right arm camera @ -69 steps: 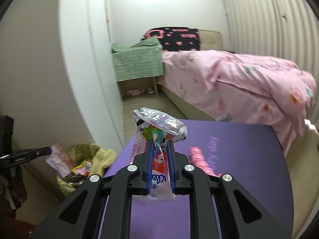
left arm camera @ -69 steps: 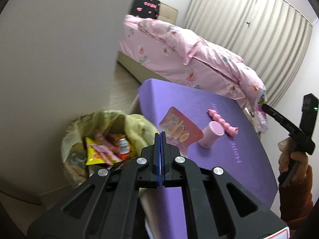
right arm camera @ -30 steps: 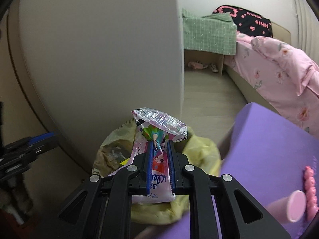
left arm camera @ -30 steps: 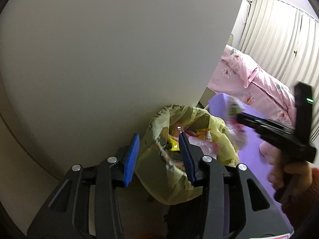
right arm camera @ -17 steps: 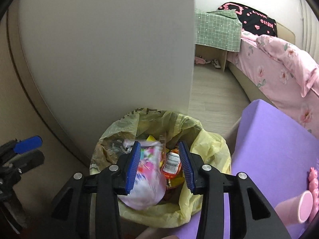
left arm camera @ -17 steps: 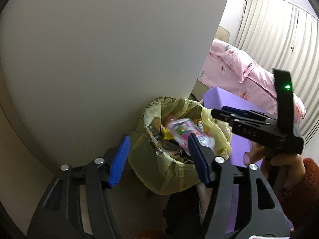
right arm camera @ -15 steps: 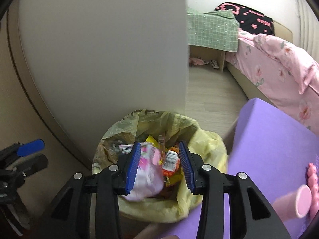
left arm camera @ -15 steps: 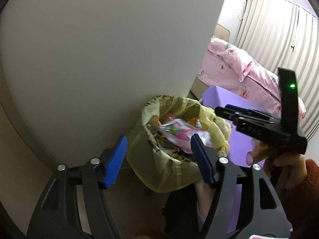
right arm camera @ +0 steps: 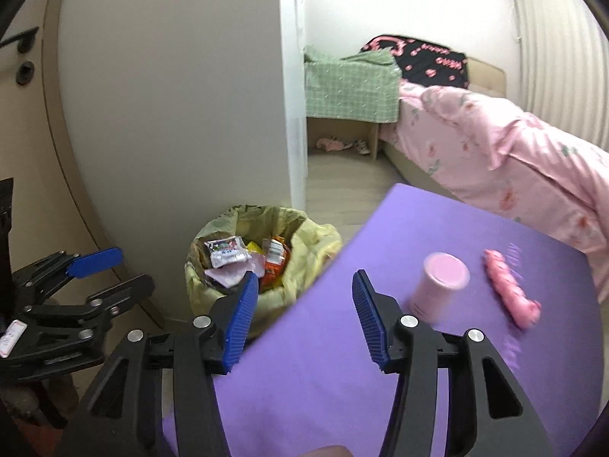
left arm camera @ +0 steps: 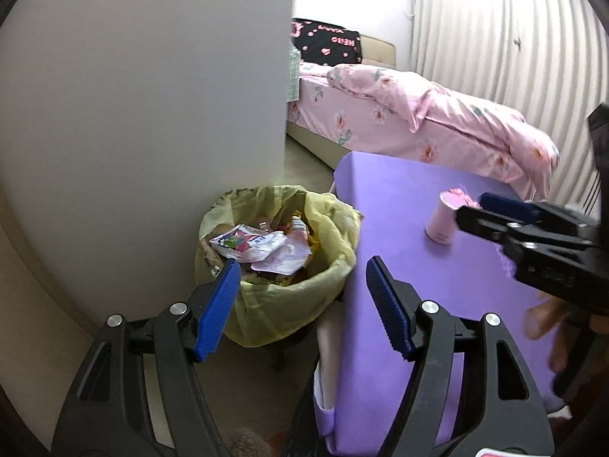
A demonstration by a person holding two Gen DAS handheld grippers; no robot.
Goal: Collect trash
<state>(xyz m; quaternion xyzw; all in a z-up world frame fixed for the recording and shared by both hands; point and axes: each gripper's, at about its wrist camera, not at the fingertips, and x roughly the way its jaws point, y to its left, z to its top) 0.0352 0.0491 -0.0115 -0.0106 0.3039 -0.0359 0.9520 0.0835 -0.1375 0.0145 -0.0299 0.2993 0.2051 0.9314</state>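
Hovering: both grippers, nothing held in either
Left gripper (left arm camera: pixel 304 304): blue pads spread wide, empty; left pad overlaps the near rim of the bin in view, right pad sits over the near edge of the purple table
Right gripper (right arm camera: pixel 302 314): pads spread wide, empty; left pad over the near rim of the bin, right pad over the table top
Trash bin (left arm camera: pixel 331 266): yellow-green liner, on the floor ahead of the left fingers, beside the table's left edge and against the white wall
Snack wrapper (left arm camera: pixel 247 245): white and pink, lying on top of the trash inside the bin, just past the left pad
Other trash (right arm camera: pixel 276 255): orange and yellow packets deeper in the bin
Purple table (right arm camera: pixel 323 361): under and ahead of the right fingers
Pink cup (right arm camera: pixel 437 285): upright on the table, ahead-right of the right pad
Pink twisted item (right arm camera: pixel 510 293): lying on the table, right of the cup, apart from it
Bed (left arm camera: pixel 437 122): pink floral bedding, far behind the table
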